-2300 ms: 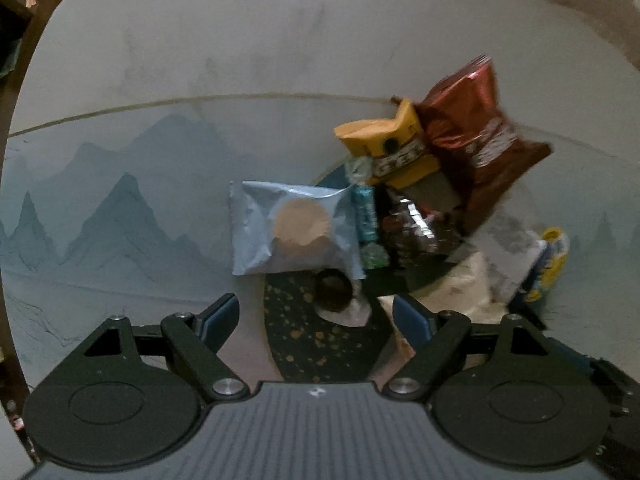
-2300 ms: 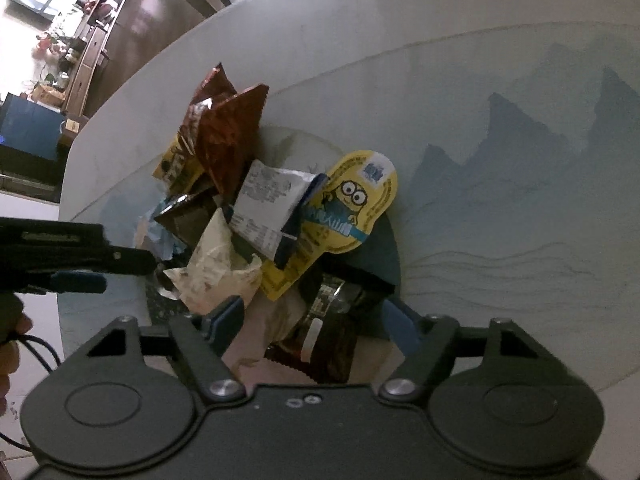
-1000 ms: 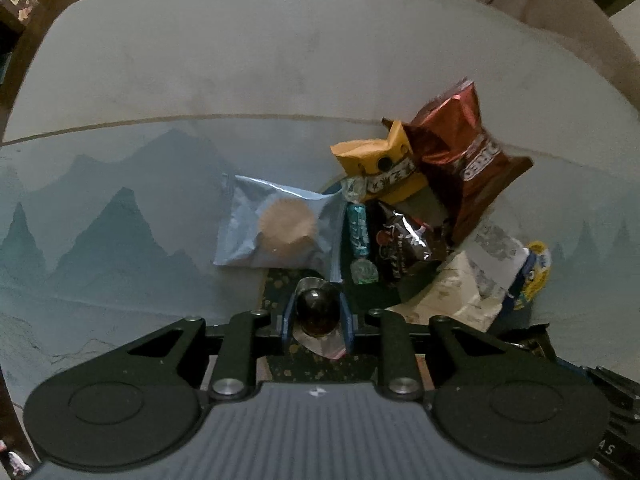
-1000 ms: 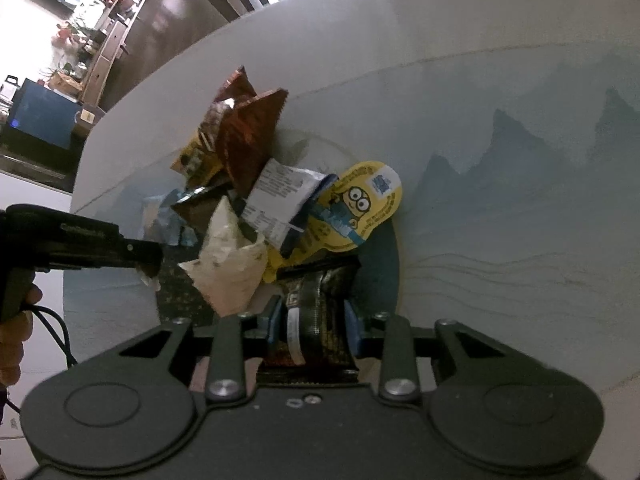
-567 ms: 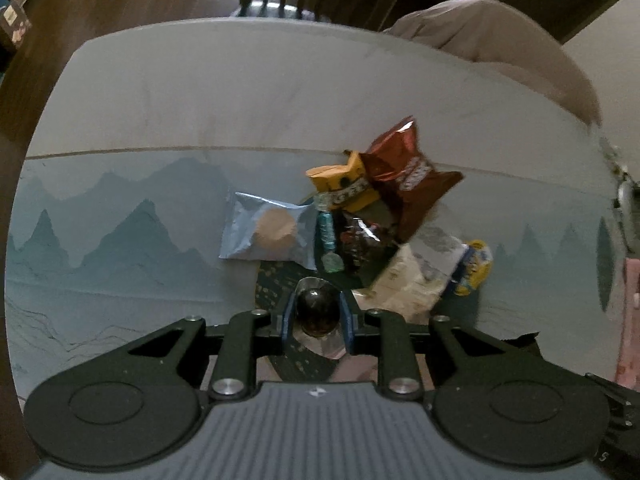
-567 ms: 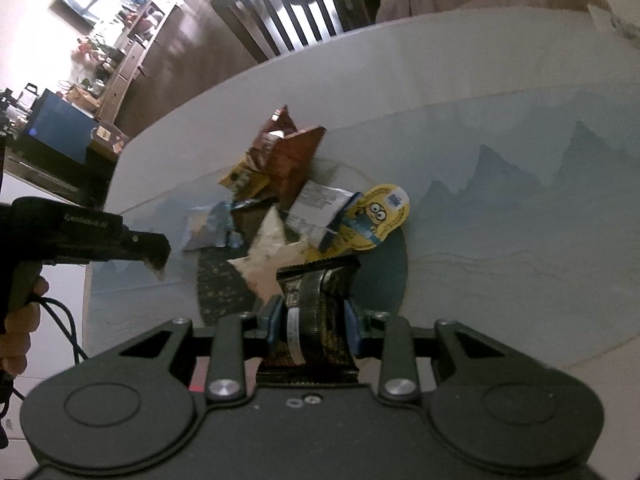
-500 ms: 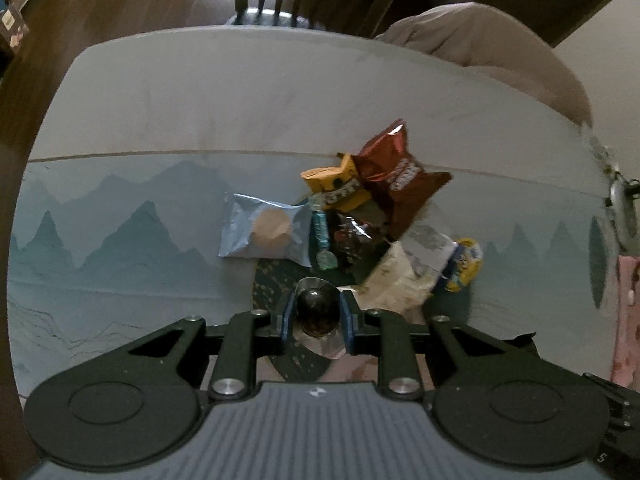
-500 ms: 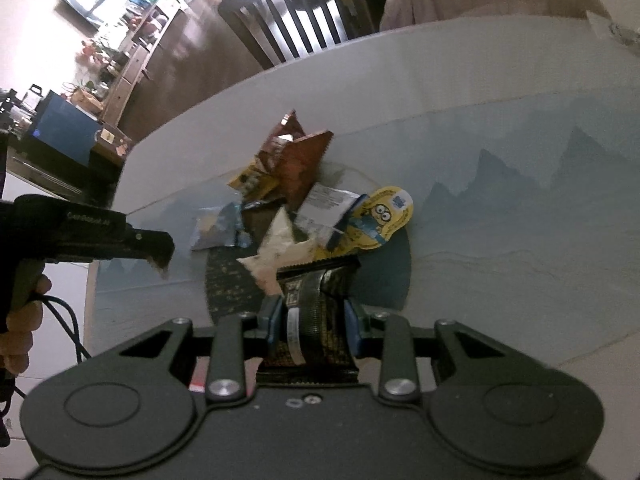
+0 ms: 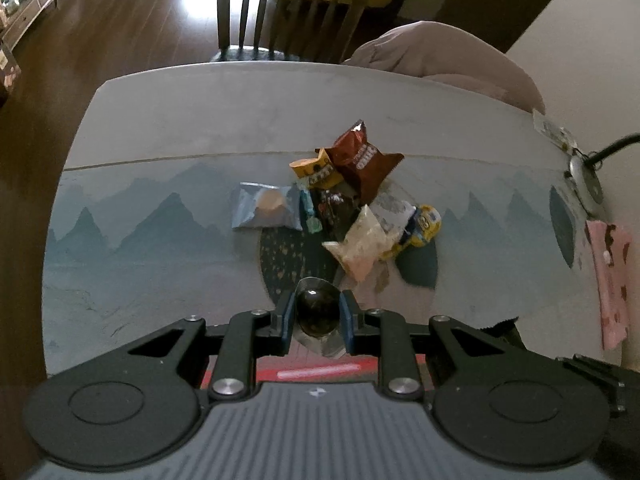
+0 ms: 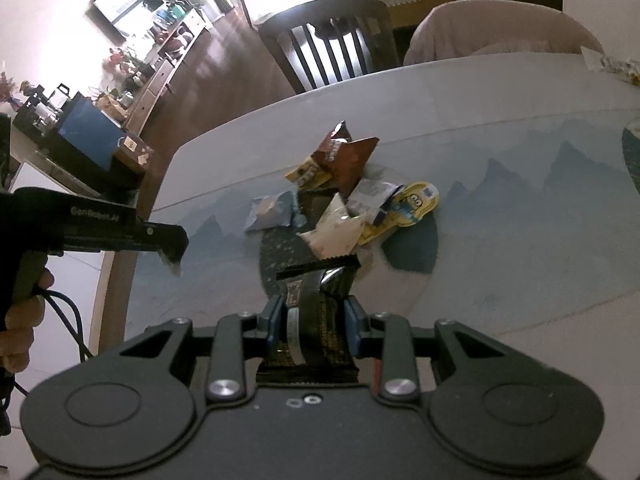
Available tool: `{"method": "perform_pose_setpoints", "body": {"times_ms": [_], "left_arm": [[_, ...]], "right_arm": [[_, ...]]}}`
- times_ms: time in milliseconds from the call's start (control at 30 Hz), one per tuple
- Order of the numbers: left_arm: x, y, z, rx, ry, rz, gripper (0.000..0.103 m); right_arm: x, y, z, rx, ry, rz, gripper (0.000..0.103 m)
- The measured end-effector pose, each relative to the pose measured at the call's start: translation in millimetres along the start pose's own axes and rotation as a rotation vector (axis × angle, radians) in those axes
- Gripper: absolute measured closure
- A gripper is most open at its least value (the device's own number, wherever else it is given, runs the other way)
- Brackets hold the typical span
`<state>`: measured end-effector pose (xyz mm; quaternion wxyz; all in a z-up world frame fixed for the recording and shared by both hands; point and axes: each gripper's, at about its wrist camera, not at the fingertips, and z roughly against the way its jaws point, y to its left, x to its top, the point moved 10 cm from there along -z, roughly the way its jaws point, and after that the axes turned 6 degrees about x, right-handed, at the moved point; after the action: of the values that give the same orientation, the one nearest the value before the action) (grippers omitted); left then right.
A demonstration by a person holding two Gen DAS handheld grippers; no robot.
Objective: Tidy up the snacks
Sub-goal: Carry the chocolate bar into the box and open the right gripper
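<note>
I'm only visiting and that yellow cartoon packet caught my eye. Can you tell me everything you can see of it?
The yellow cartoon packet is a flat, glossy, die-cut pouch printed with a goggle-eyed cartoon figure, with a blue band and a small white label near its top. It lies flat at the right end of the snack pile, partly on the dark round mat and partly on the mountain-print tablecloth. A grey-white packet overlaps its left edge. Neither gripper touches it; it looks unopened, though its print is too small to read.
</note>
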<state>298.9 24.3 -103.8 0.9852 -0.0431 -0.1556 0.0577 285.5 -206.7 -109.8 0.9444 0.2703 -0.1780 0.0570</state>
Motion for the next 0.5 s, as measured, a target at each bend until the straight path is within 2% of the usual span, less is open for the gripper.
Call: {"method": "perform_pose_setpoints", "body": {"times_ms": [233,500], "left_arm": [[-34,5,26,-0.012,-0.021,-0.037,0.080],[-79,14,32,-0.009,-0.008,-0.072,0.080]], "right_arm": [[-25,22,12,0.013,-0.017,0.017,0.072],[-58,38,6,0.024,0.006,0.029,0.072]]}}
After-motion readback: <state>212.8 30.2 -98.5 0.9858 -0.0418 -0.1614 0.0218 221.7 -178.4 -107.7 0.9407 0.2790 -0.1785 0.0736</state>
